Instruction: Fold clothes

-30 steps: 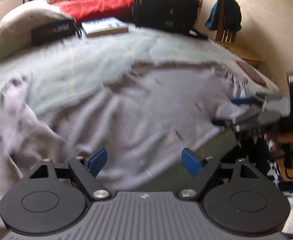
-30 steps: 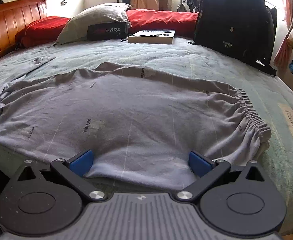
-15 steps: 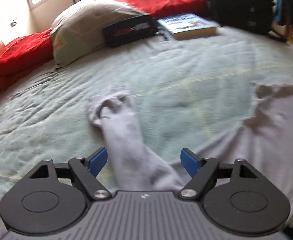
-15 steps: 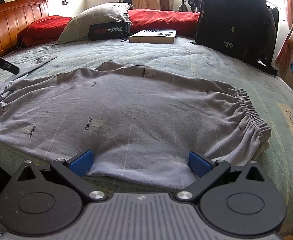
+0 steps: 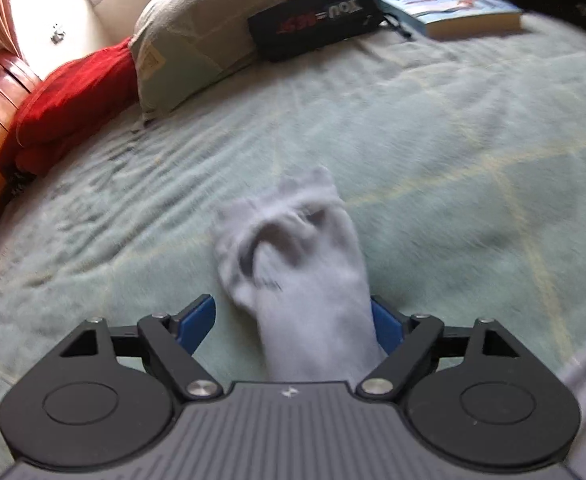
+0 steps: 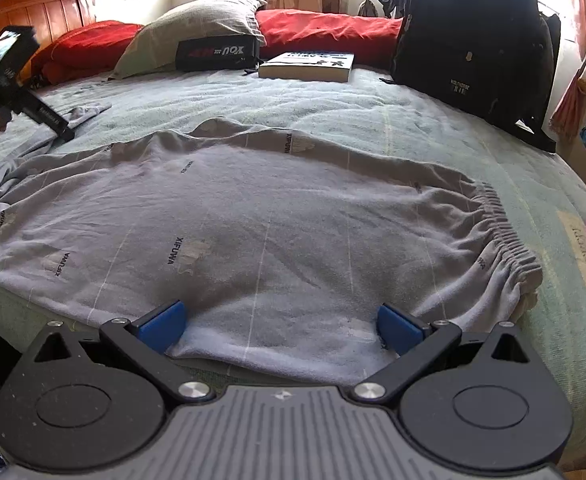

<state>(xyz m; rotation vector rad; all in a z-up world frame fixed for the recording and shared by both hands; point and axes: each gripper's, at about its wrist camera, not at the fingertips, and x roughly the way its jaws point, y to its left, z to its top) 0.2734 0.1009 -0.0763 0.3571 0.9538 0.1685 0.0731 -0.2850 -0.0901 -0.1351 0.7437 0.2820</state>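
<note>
Green-blanketed bed, grey trousers spread flat along near edge. Left gripper jaws apart around leg cuff; right gripper jaws apart over hem. Best to pinch both layers, lift evenly.

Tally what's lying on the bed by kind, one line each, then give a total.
Grey garment: 1
Pillows, red and, grey: 3
Book: 1
Black pouch: 1
Black backpack: 1
Total: 7
</note>
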